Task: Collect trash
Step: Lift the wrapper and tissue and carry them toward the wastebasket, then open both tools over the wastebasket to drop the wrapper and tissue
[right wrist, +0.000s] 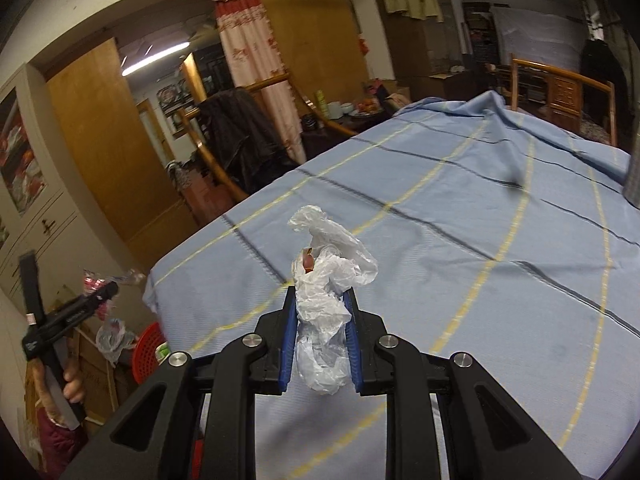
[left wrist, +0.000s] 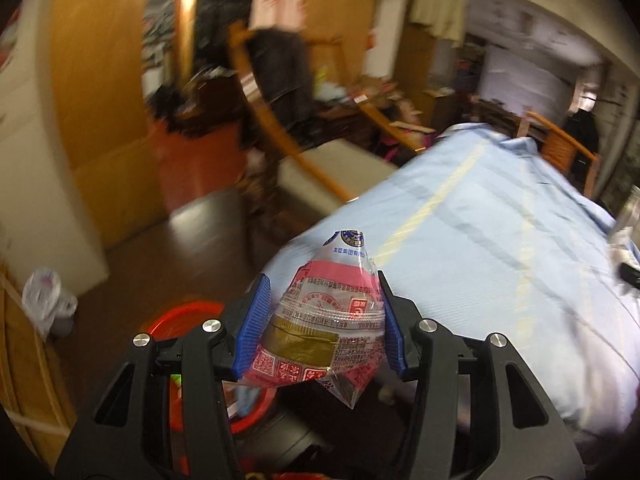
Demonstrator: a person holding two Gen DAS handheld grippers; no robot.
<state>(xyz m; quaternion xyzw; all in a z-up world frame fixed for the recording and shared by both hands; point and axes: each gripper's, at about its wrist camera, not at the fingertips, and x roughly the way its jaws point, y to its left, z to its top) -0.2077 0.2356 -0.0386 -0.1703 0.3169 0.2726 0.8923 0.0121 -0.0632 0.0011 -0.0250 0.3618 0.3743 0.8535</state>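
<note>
My left gripper point(left wrist: 320, 292) is shut on a pink, gold and clear snack wrapper point(left wrist: 324, 320) and holds it in the air, off the left edge of the bed and above a red basket point(left wrist: 188, 320). My right gripper point(right wrist: 321, 300) is shut on a crumpled white plastic bag point(right wrist: 326, 280) and holds it above the blue striped bedsheet point(right wrist: 460, 240). The left gripper point(right wrist: 100, 292) with its wrapper also shows at the far left of the right wrist view, above the red basket point(right wrist: 148, 352).
The bed point(left wrist: 500, 240) fills the right side. A white plastic bag point(left wrist: 46, 300) lies on the dark floor by a white cabinet point(left wrist: 24, 160). Wooden chairs point(left wrist: 280, 140) and clutter stand beyond the bed's edge. A wooden door point(right wrist: 112, 152) is at left.
</note>
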